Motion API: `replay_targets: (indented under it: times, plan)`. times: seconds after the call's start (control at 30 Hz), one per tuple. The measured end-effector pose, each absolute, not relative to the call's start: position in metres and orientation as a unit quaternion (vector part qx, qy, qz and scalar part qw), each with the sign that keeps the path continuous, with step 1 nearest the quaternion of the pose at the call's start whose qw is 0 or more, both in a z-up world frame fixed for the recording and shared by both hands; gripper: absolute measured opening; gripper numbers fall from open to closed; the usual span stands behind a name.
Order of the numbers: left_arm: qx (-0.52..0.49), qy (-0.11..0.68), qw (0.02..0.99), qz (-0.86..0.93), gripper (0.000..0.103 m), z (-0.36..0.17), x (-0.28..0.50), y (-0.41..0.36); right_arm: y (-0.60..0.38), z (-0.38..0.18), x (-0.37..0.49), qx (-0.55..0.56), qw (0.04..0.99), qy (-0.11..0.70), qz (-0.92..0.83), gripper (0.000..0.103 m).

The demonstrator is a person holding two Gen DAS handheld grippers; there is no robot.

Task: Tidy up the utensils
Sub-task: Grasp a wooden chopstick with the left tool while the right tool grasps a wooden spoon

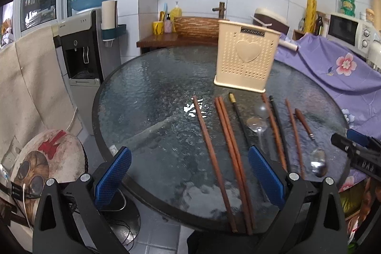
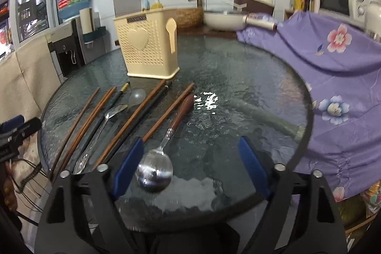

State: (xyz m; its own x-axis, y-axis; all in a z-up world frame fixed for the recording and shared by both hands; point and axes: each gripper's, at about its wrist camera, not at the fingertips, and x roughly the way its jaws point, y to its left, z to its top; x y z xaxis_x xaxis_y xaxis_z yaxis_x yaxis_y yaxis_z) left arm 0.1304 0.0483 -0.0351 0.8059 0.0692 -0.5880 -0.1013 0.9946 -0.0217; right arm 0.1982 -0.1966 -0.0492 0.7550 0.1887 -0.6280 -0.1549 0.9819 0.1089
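Note:
A cream perforated utensil holder (image 1: 246, 58) with a heart on its front stands on the round glass table (image 1: 152, 92); it also shows in the right wrist view (image 2: 147, 44). In front of it lie several brown chopsticks (image 1: 228, 154), black chopsticks (image 1: 279, 125), clear plastic spoons (image 1: 256, 125) and a metal spoon with a wooden handle (image 2: 164, 149). My left gripper (image 1: 189, 173) is open above the table's near edge, with the brown chopsticks between its fingers. My right gripper (image 2: 190, 166) is open, with the metal spoon's bowl (image 2: 154, 174) by its left finger.
A purple flowered cloth (image 2: 333, 63) covers the counter at the right, with a microwave (image 2: 340, 0) behind it. A water dispenser (image 1: 81, 49) stands at the left and a cushioned stool (image 1: 47, 158) beside the table. A sink counter (image 1: 190, 30) lies behind the table.

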Motion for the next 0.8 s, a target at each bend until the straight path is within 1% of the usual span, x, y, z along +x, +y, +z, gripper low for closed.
replay_targets:
  times: [0.03,0.1,0.17,0.23,0.33,0.4,0.43,0.47,0.53,0.7,0.77,0.8]
  plan:
    - [-0.022,0.318,0.947,0.046,0.095,-0.035,0.138,0.049,-0.196,-0.051,0.214,0.033,0.928,0.358,0.097,0.071]
    - [-0.015,0.33,0.943,0.041,0.09,-0.036,0.152,0.051,-0.193,-0.053,0.231,0.034,0.921,0.376,0.099,0.067]
    - [-0.005,0.342,0.939,0.04,0.087,-0.038,0.167,0.051,-0.189,-0.056,0.25,0.034,0.912,0.397,0.095,0.058]
    - [0.002,0.351,0.935,0.042,0.081,-0.039,0.179,0.051,-0.184,-0.059,0.266,0.038,0.904,0.414,0.095,0.054]
    - [-0.002,0.361,0.932,0.041,0.078,-0.04,0.192,0.054,-0.176,-0.063,0.282,0.032,0.896,0.433,0.089,0.049]
    - [0.0,0.365,0.93,0.042,0.077,-0.041,0.201,0.054,-0.173,-0.068,0.289,0.027,0.891,0.447,0.079,0.044]
    - [0.002,0.369,0.928,0.042,0.076,-0.041,0.206,0.054,-0.173,-0.07,0.292,0.025,0.889,0.45,0.076,0.039]
    - [0.002,0.373,0.927,0.041,0.075,-0.043,0.21,0.054,-0.171,-0.072,0.295,0.022,0.888,0.454,0.071,0.037]
    - [-0.003,0.381,0.924,0.037,0.071,-0.045,0.217,0.056,-0.169,-0.074,0.299,0.018,0.887,0.456,0.066,0.035]
    - [-0.023,0.399,0.916,0.025,0.067,-0.049,0.236,0.058,-0.164,-0.075,0.31,0.004,0.888,0.457,0.055,0.032]
    - [-0.02,0.405,0.914,0.024,0.063,-0.052,0.242,0.056,-0.162,-0.075,0.311,-0.002,0.888,0.456,0.054,0.028]
    - [-0.02,0.41,0.911,0.023,0.059,-0.053,0.246,0.055,-0.161,-0.075,0.314,-0.004,0.888,0.456,0.054,0.027]
